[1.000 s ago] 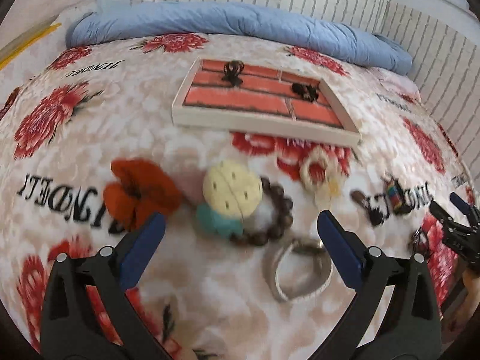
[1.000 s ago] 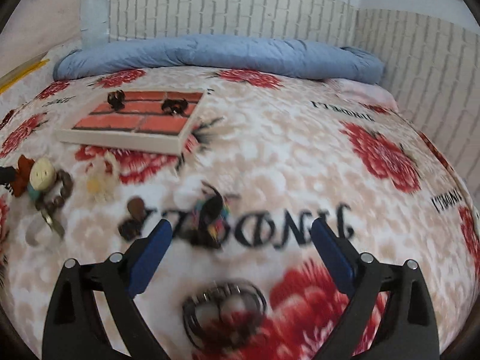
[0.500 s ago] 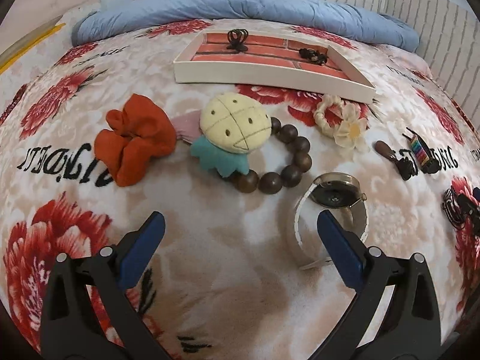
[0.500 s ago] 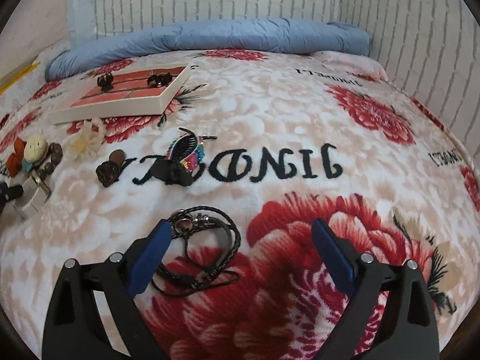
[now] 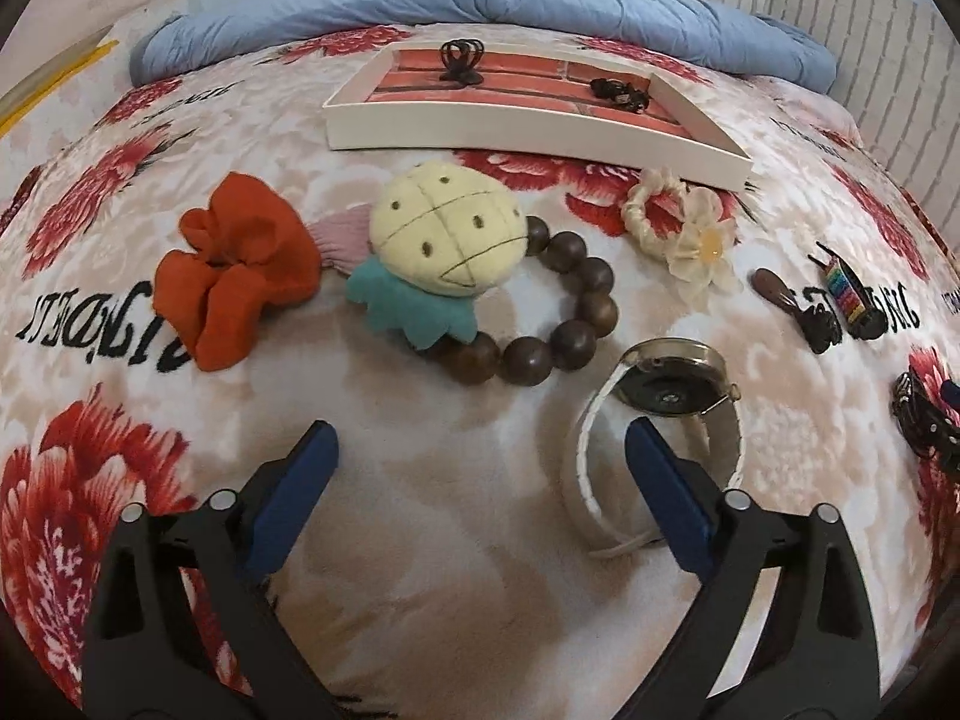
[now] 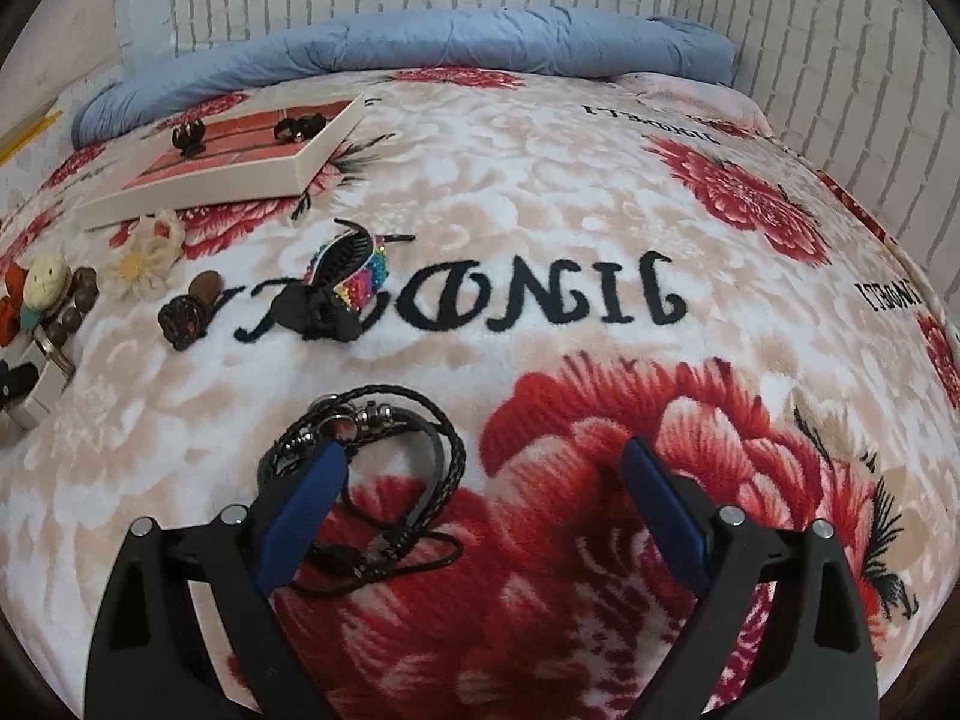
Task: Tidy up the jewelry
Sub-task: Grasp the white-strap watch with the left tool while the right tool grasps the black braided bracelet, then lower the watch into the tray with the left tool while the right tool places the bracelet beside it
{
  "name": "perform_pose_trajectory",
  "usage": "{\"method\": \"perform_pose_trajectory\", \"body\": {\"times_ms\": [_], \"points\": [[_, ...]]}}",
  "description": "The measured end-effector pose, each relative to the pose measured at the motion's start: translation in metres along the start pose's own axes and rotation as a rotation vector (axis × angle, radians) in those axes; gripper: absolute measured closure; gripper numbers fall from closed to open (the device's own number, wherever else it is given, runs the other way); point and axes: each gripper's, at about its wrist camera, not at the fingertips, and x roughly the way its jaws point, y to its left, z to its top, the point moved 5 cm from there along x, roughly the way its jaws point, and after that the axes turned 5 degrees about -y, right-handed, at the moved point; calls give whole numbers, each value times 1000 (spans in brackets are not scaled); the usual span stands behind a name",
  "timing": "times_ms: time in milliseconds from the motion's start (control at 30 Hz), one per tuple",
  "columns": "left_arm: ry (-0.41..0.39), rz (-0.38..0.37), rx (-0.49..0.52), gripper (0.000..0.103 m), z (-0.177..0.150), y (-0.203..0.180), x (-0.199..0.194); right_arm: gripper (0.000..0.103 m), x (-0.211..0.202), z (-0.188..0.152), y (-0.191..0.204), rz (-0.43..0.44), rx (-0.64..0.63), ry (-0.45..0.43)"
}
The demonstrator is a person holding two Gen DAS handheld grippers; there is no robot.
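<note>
**Fleece bed cover carrying scattered jewelry; both tongs apart and holding nothing**

Fleece blanket (image 5: 456, 540), printed with red flowers and black lettering, is covering the bed and bearing every item. Left tongs (image 5: 480, 447) are standing wide apart over bare blanket; their jaws have just been closing slightly, with nothing between them. A watch (image 5: 672, 384) with a pale strap is lying just beside the right-hand pad, partly behind it. Past the watch, a wooden bead bracelet (image 5: 564, 306) is lying under the edge of a plush pineapple (image 5: 447, 240), with an orange scrunchie (image 5: 231, 276) to its left and a cream flower hair tie (image 5: 681, 222) to its right. A white tray (image 5: 528, 126) with a red brick-patterned floor is sitting further back, holding a black claw clip (image 5: 459, 60) and a small dark piece (image 5: 618, 90).

Right tongs (image 6: 483, 459) are also standing apart and gripping nothing. A black braided cord bracelet (image 6: 384, 468) is lying at the left-hand pad, which is overlapping its rim. A rainbow-beaded hair clip (image 6: 351, 276) and a brown clip (image 6: 189, 306) are lying further off on the lettering.
</note>
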Motion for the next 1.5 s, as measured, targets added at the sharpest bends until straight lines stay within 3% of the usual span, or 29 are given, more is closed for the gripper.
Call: {"method": "perform_pose_trajectory", "body": {"times_ms": [233,367,667,833,900,1033,1067,1233,1500], "points": [[8,-3,62,24,1,-14,4,19,4,-1,-3,7,13,22],[10,-42,89,39,-2,-20,3,29,6,-2,-4,0,15,31],[18,-59,88,40,-3,-21,6,54,10,1,4,18,1,49],[7,-66,94,47,-4,-22,3,76,10,1,10,60,6,51],[2,-72,93,51,-4,-22,2,80,10,1,14,54,-5,52],[-4,-106,92,73,-4,-23,0,89,10,1,17,57,-13,53],[-3,-117,96,81,-4,-24,0,91,10,2,18,58,-11,52],[-12,-126,106,98,-3,-26,-2,95,7,4,20,51,-4,45],[-24,-175,107,100,-2,-23,-10,96,-15,24,33,96,40,-38]]}}
